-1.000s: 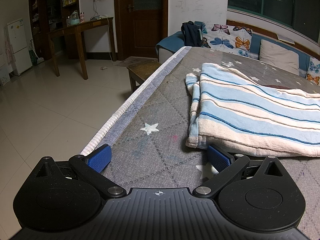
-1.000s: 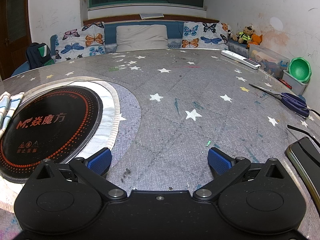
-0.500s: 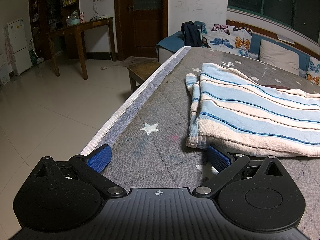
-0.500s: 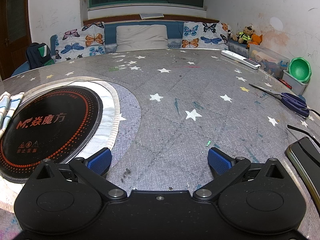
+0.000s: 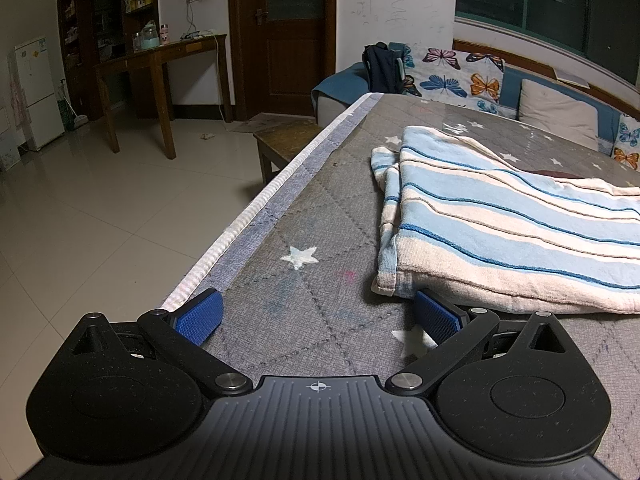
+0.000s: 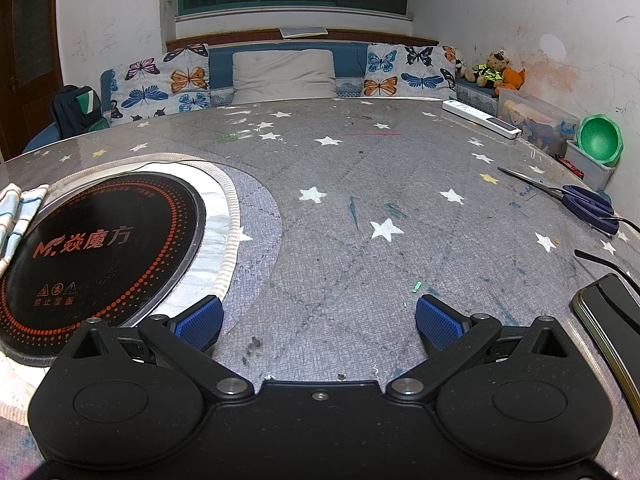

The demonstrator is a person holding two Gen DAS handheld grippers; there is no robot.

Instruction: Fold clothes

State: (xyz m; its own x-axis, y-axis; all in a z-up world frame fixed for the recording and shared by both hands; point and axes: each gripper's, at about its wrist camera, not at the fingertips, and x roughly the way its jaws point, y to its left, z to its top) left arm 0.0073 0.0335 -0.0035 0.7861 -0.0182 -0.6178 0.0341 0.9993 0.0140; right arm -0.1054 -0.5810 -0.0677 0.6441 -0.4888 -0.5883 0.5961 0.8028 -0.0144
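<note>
A blue-and-white striped cloth (image 5: 508, 224) lies folded on the grey star-patterned table cover (image 5: 320, 208), at the right of the left wrist view. My left gripper (image 5: 318, 316) rests open just in front of its near corner, with its right pad beside the cloth's hem and nothing between the fingers. In the right wrist view only a strip of the same cloth (image 6: 16, 216) shows at the far left edge. My right gripper (image 6: 318, 322) is open over bare table cover, holding nothing.
A round black induction hob (image 6: 96, 248) is set in the table left of the right gripper. Scissors (image 6: 576, 200), a phone (image 6: 612, 320) and a power strip (image 6: 480, 118) lie to the right. The table edge (image 5: 256, 208) drops to tiled floor on the left.
</note>
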